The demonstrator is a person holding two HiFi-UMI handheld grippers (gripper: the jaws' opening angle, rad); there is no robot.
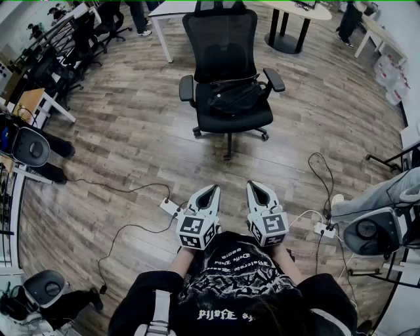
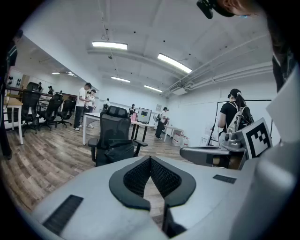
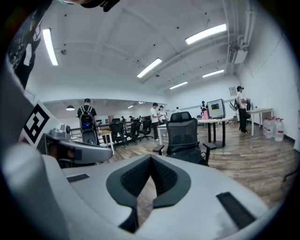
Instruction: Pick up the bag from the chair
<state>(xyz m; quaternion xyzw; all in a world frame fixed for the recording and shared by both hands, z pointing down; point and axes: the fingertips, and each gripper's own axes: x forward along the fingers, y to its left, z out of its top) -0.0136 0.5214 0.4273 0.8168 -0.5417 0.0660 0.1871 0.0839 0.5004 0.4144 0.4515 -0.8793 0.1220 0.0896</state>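
A black bag (image 1: 231, 97) lies on the seat of a black mesh office chair (image 1: 226, 39) standing ahead of me on the wood floor. The same chair (image 2: 112, 126) with the bag (image 2: 114, 152) shows in the left gripper view, and the chair (image 3: 183, 131) and bag (image 3: 190, 155) appear again in the right gripper view. My left gripper (image 1: 212, 189) and right gripper (image 1: 252, 186) are held side by side close to my body, well short of the chair. Both have their jaws shut tip to tip with nothing between them.
Power strips (image 1: 170, 208) and cables (image 1: 125, 190) lie on the floor near my feet. White desks (image 1: 172, 9) stand behind the chair, more chairs (image 1: 92, 29) at far left. A person (image 1: 374, 197) with gear stands at the right, equipment (image 1: 29, 146) at the left.
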